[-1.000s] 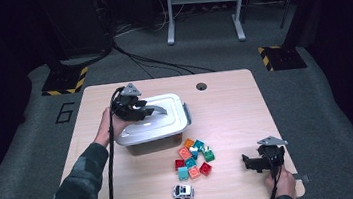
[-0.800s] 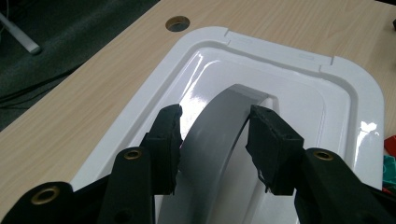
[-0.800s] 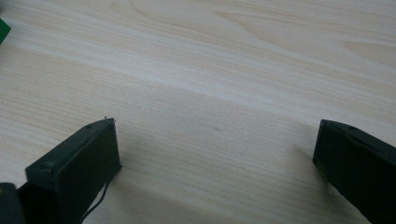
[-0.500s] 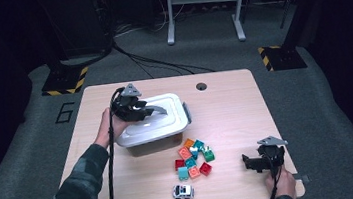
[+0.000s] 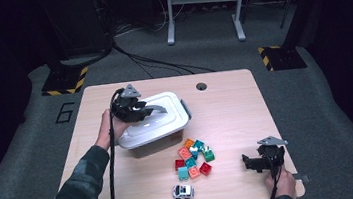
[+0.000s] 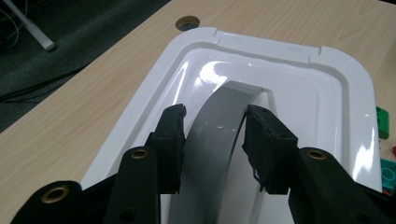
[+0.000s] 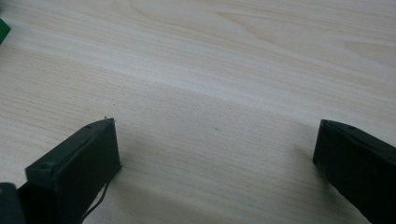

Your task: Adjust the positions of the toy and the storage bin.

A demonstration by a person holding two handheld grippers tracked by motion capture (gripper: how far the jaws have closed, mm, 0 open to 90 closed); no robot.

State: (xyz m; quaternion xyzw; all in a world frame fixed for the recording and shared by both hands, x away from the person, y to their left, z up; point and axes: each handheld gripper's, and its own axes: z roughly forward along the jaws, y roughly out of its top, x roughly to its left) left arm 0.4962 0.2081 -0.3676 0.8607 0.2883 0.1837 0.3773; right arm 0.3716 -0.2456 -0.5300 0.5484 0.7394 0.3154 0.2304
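A white plastic box (image 5: 155,141) with a white lid (image 6: 299,93) stands on the left half of the wooden table (image 5: 231,108). A grey arched handle (image 6: 219,140) runs across the lid's middle. My left gripper (image 6: 214,135) sits over the lid (image 5: 166,118), its jaws on either side of the handle; they have just been closing and both pads touch the handle's edges. A hand holds this gripper (image 5: 140,111) from the box's left. My right gripper (image 5: 252,164) rests near the table's front right corner. Its jaws (image 7: 215,140) stand wide open over bare wood.
A heap of several coloured bricks (image 5: 193,157) lies right in front of the box. A small white toy car (image 5: 182,192) is near the front edge. A round cable hole (image 5: 201,86) sits at the table's back. Dark floor surrounds the table.
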